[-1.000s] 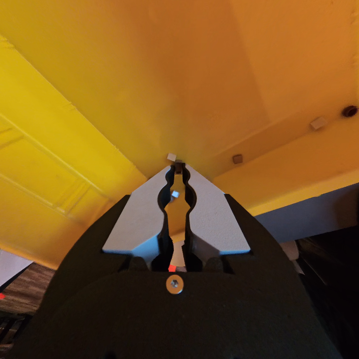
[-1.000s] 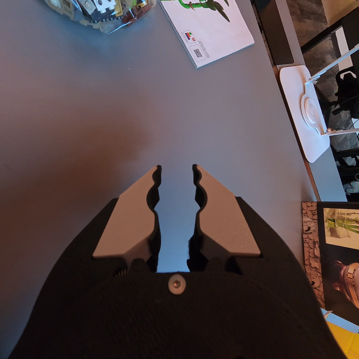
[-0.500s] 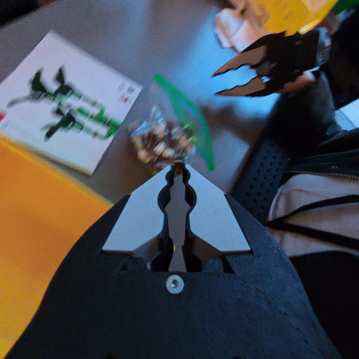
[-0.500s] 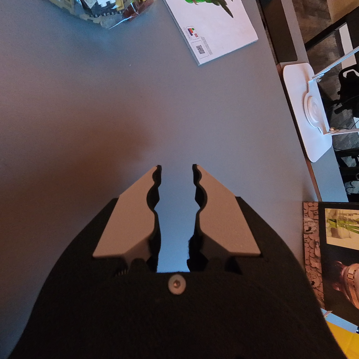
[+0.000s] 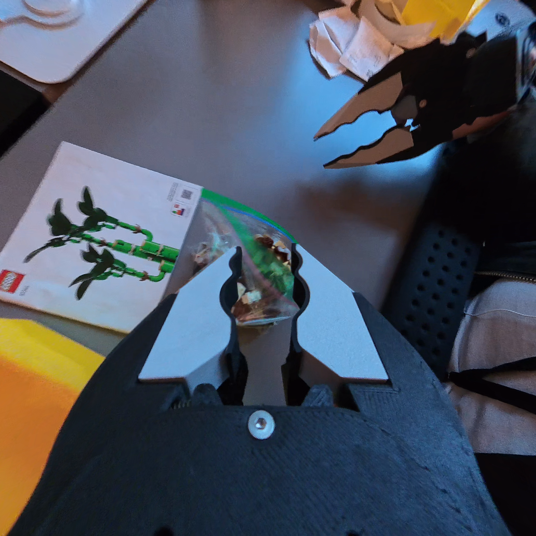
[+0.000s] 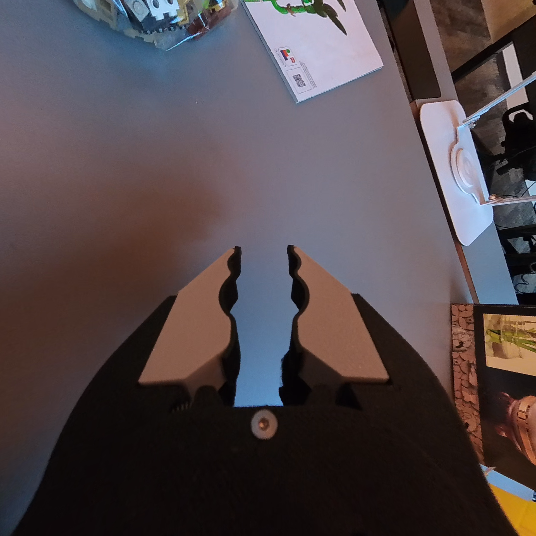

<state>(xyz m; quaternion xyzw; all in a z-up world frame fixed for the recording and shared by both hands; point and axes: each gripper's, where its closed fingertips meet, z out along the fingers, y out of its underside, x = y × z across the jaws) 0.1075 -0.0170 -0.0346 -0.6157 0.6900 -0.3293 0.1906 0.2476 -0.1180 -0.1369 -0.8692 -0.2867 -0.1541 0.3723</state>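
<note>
both grippers empty-fingered and apart — left gripper (image 5: 264, 249) above a clear bag of bricks (image 5: 255, 278), right gripper (image 6: 264, 248) over bare table (image 6: 174, 145)

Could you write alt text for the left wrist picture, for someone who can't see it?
The left gripper, jaws open and empty, hangs just above a clear zip bag of small building bricks on a grey table. A white instruction booklet showing a green bamboo plant lies to the bag's left, and the right gripper, also open, hovers farther off.

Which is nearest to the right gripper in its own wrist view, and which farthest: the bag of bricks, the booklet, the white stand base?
From the right gripper:
1. White stand base, right, table edge.
2. Booklet, ahead, slightly right.
3. Bag of bricks, ahead left. Nearly level with the booklet.
</note>
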